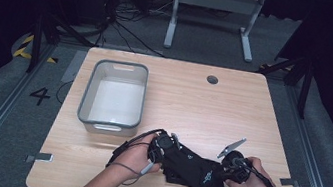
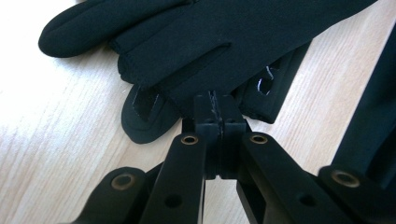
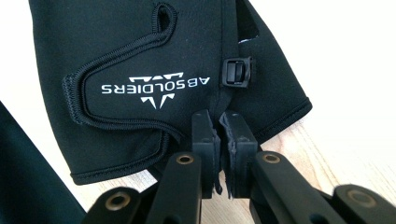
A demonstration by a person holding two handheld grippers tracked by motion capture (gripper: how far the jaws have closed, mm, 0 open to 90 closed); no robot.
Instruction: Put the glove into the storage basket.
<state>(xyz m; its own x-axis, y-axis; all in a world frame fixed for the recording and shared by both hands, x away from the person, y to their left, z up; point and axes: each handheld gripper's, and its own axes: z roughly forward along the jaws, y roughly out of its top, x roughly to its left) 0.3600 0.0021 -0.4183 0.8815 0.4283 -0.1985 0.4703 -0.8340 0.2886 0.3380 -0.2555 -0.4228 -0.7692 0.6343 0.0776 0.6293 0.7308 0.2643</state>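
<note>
From above, I see the grey plastic bin [image 1: 114, 93] standing on the left half of the wooden table [image 1: 189, 97], its near rim just beyond my left hand [image 1: 136, 157] and well inside the left edge. Bare wood lies between the bin and that edge, and a wider open stretch runs from the bin across to the right edge, broken by a round cable hole [image 1: 212, 79] near the far edge.

My left gripper [image 1: 162, 146] sits near the front edge. In the left gripper view its jaws are pressed together on the fingertip end of the black glove [image 2: 205, 42], fabric pinched between the pads. A second black glove [image 2: 275, 88] lies under the first, touching it.

The gloves [image 1: 193, 168] stretch between my two grippers, close to the near edge, with little table left in front of them.

My right gripper [image 1: 234, 166] holds the cuff end. In the right gripper view its jaws clamp the cuff hem [image 3: 219, 109] just below a small black buckle [image 3: 237, 71], beside the white lettering [image 3: 156, 85]. Clear wood runs from my right hand [image 1: 254, 181] to the right edge.
</note>
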